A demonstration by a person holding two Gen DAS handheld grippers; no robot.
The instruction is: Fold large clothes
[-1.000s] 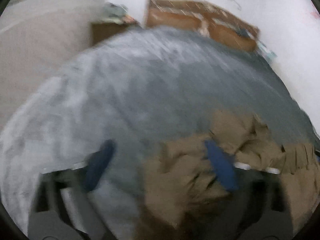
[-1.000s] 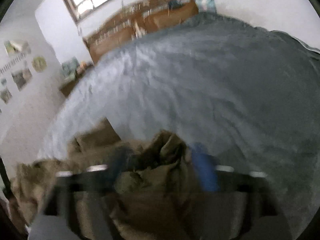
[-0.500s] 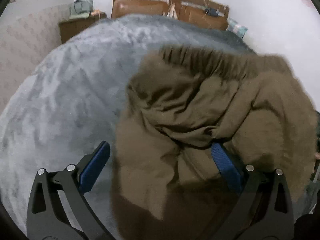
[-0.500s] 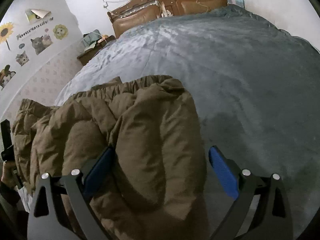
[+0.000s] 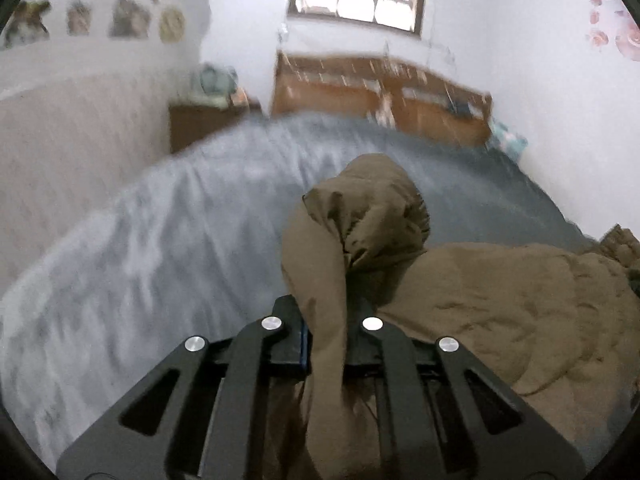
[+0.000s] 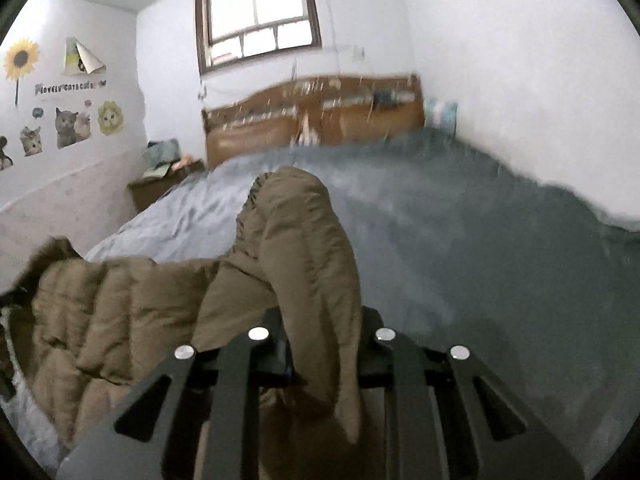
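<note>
Your left gripper (image 5: 326,332) has just closed, and its jaws now pinch a fold of the brown padded jacket (image 5: 500,312); the cloth passes between the two black fingers (image 5: 288,328) and stands up in front of them as a rounded hump. Your right gripper (image 6: 324,344) has also just closed on the same jacket (image 6: 120,312), with a thick fold squeezed between its fingers (image 6: 276,340) and rising above them.

Between your two grippers the quilted body of the jacket hangs and sags. In the left wrist view it spreads to the right of the gripper, and in the right wrist view it spreads to the left. Its lower part seems to rest on the bed, but you cannot see this contact clearly.

Behind the jacket lies the bed with a grey-blue blanket (image 5: 160,240). At its far end stands a wooden headboard (image 6: 320,116), and beside it a small nightstand (image 6: 164,184) with some things on top. Cat and sunflower stickers (image 6: 68,124) are on the left wall, and a window (image 6: 260,8) is above the headboard.
</note>
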